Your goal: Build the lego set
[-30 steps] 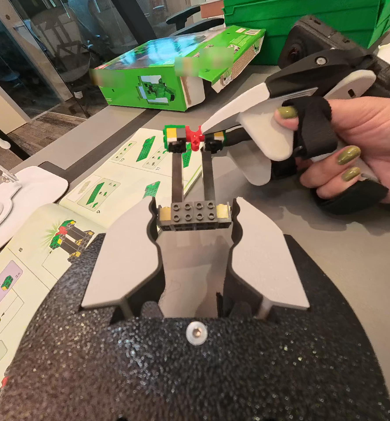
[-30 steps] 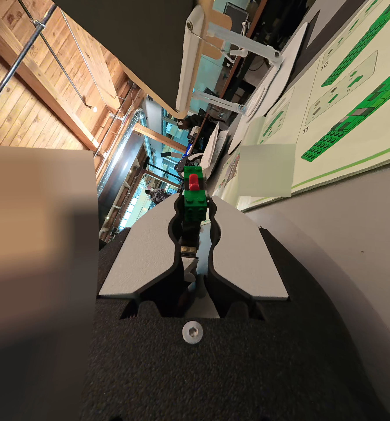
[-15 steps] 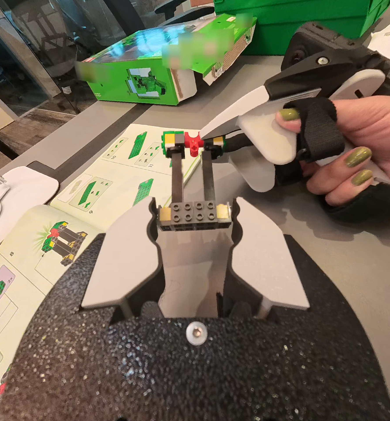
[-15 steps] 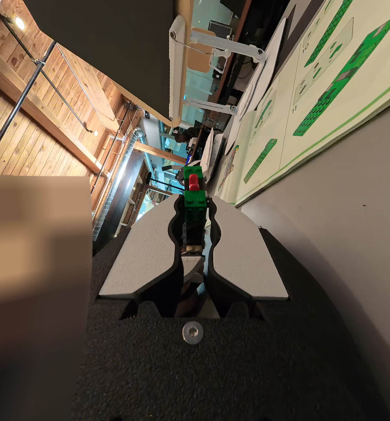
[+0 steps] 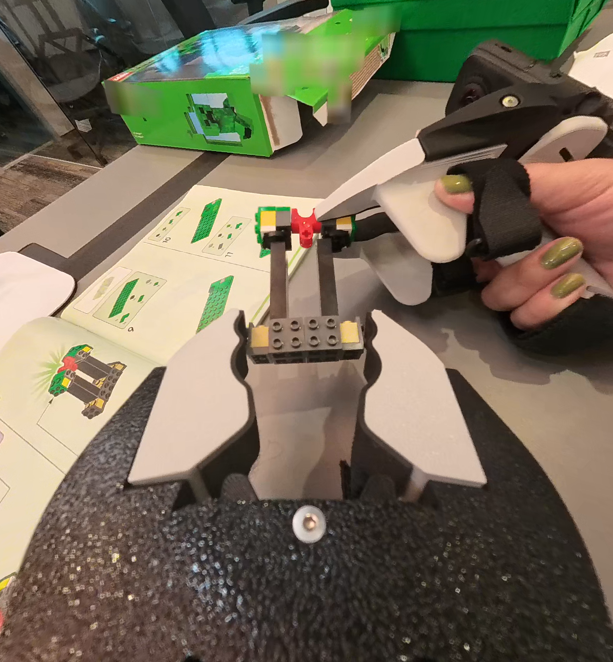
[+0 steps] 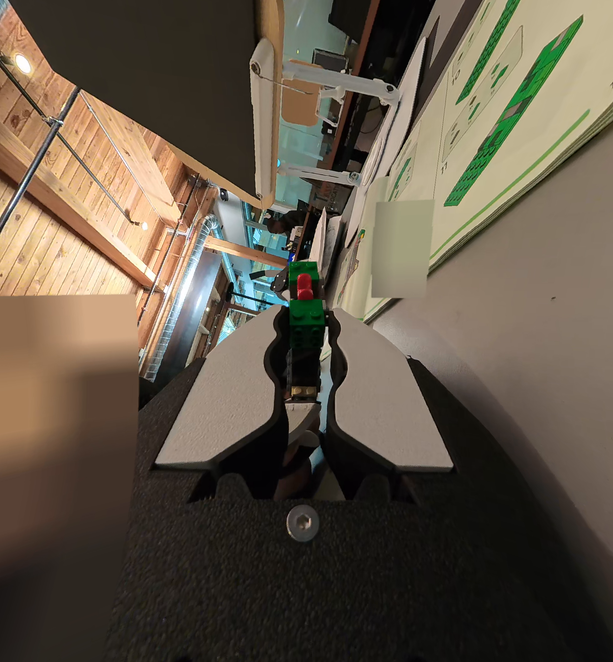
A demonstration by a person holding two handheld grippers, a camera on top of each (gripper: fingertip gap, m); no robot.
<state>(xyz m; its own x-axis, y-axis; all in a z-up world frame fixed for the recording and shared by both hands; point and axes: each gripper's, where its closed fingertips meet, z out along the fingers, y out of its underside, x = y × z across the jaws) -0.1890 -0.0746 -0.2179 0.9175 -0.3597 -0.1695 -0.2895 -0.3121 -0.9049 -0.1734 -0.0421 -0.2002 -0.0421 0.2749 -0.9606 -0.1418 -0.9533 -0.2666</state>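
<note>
Gripping the dark grey studded end of the lego assembly [image 5: 305,340], the left gripper [image 5: 305,344] has its jaws set moderately apart, one finger pressed against each tan-capped side of that block. Two long dark bars run forward from the block to a far end built of green and yellow bricks joined by a red connector [image 5: 305,229]. The right gripper [image 6: 306,322] has its jaws narrowed onto a green brick [image 6: 306,324] at that far end, and a hand [image 5: 563,250] holds this gripper from the right. The assembly is held above the grey surface [image 5: 512,412], next to the open instruction booklet [image 5: 161,286]. Behind the booklet, a green set box [image 5: 204,107] lies on its side with one end flap open; its contents cannot be seen. Green bins [image 5: 477,39] stand behind it.
</note>
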